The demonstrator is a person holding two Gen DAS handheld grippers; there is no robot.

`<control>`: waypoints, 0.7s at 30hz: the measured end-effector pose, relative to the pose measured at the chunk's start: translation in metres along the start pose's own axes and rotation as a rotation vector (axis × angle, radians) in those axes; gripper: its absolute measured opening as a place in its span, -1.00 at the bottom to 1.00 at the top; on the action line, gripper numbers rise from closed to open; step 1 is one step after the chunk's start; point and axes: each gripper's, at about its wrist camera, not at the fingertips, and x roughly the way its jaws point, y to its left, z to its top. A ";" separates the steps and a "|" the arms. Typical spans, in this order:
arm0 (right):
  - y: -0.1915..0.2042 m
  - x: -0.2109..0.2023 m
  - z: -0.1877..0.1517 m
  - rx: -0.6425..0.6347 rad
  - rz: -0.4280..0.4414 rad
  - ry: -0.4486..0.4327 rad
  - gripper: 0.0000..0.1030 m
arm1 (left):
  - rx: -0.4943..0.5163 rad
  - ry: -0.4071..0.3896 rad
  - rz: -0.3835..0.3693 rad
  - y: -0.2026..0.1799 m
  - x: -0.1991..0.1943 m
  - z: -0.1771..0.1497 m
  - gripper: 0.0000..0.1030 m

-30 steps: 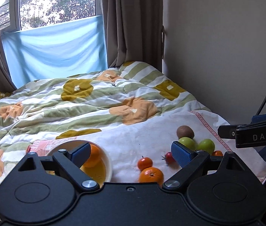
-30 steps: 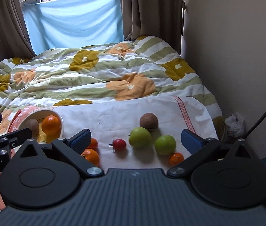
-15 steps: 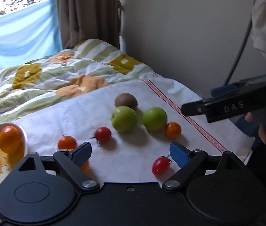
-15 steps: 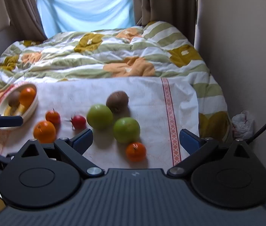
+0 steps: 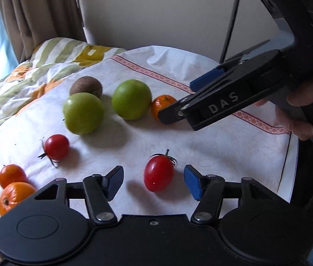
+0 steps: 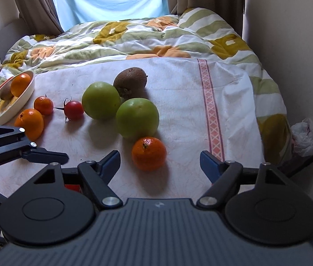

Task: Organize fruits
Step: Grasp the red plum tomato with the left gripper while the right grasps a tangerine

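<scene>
Left gripper [image 5: 153, 180] is closing, its pads either side of an oval red tomato [image 5: 159, 173] on the white cloth [image 5: 201, 146], not yet touching. Right gripper [image 6: 159, 163] is closing too, a small mandarin [image 6: 149, 153] between its wide, clear jaws.

Open cloth on your right, fruit crowding the left
Bare white cloth [image 6: 185, 102] right of the green apples [image 6: 137, 117]; the bowl [image 6: 23, 98] and oranges [image 6: 30, 123] block the left

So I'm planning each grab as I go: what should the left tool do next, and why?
Probably finish closing the left tool on the oval red tomato. The tomato already lies between its closing jaws, apparently untouched by the blue pads; then it could go to the bowl.
</scene>
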 end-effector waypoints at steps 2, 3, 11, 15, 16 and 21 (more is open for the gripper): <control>0.000 0.000 -0.002 -0.002 0.001 -0.010 0.82 | 0.011 0.007 -0.013 -0.002 0.002 0.000 0.10; 0.000 0.000 -0.002 -0.003 0.004 -0.009 0.81 | 0.013 0.013 -0.015 -0.003 0.003 0.000 -0.01; 0.006 -0.004 -0.002 -0.056 0.008 -0.027 0.68 | 0.005 0.001 -0.001 -0.004 0.002 0.000 -0.26; 0.008 -0.002 -0.002 -0.084 0.012 -0.025 0.62 | 0.011 0.001 0.003 -0.005 0.002 0.000 -0.36; 0.008 -0.001 -0.003 -0.084 0.014 -0.022 0.61 | 0.014 0.000 0.005 -0.006 0.002 0.000 -0.36; 0.007 0.004 -0.003 -0.091 0.017 -0.017 0.52 | 0.009 0.000 0.013 -0.007 0.001 -0.001 -0.36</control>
